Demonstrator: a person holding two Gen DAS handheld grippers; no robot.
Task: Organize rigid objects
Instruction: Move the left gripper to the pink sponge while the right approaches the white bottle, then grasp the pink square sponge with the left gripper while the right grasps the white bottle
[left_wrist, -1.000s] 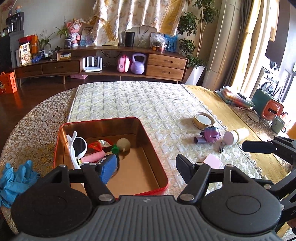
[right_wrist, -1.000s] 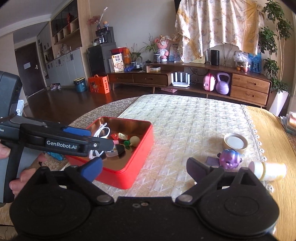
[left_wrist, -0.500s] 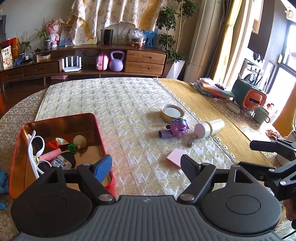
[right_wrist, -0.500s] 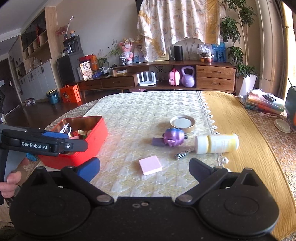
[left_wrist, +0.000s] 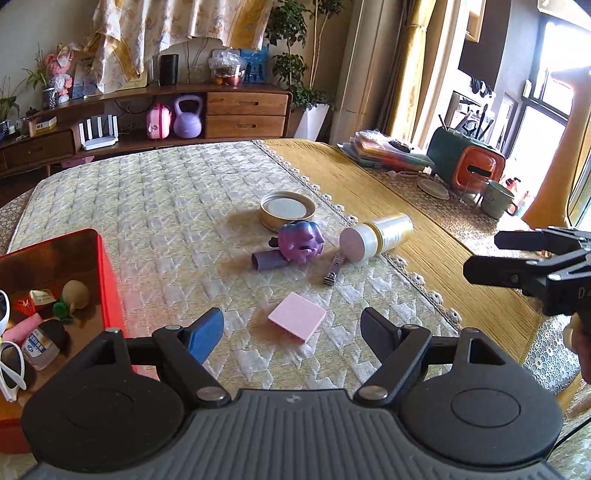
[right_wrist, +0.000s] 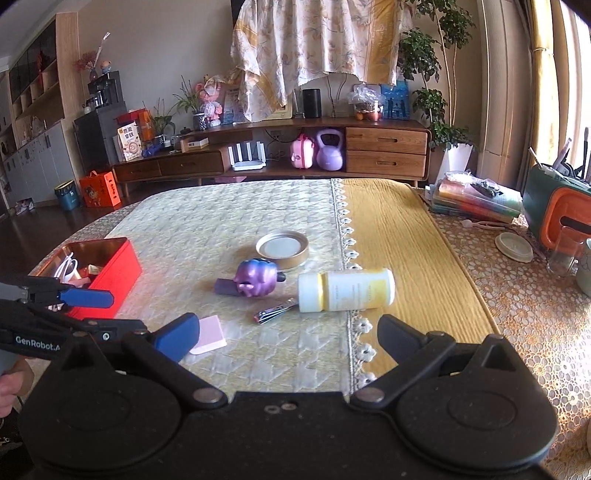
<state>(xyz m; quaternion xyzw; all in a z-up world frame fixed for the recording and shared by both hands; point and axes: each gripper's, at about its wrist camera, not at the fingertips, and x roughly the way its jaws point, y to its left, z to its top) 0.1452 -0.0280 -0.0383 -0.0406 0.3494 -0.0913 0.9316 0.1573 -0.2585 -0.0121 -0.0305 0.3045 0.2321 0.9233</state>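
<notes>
Bright daylight from window, glare there; fisheye edges bent, perhaps slightly soft

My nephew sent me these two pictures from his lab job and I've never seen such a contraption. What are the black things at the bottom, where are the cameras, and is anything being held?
There is no robot here: a person holds a hand tool with two fingers in each hand. Each tool carries a wide-angle camera looking forward along its fingers, so the black shapes at the bottom are the tool itself. One picture comes from the left gripper, the other from the right gripper. Both are open and hold nothing; the left one's jaws have just been opening.

On the quilted tablecloth lie a pink pad, a nail clipper, a purple toy, a round tin lid and a white bottle on its side. The red box to the left already holds small items, including white sunglasses.
</notes>
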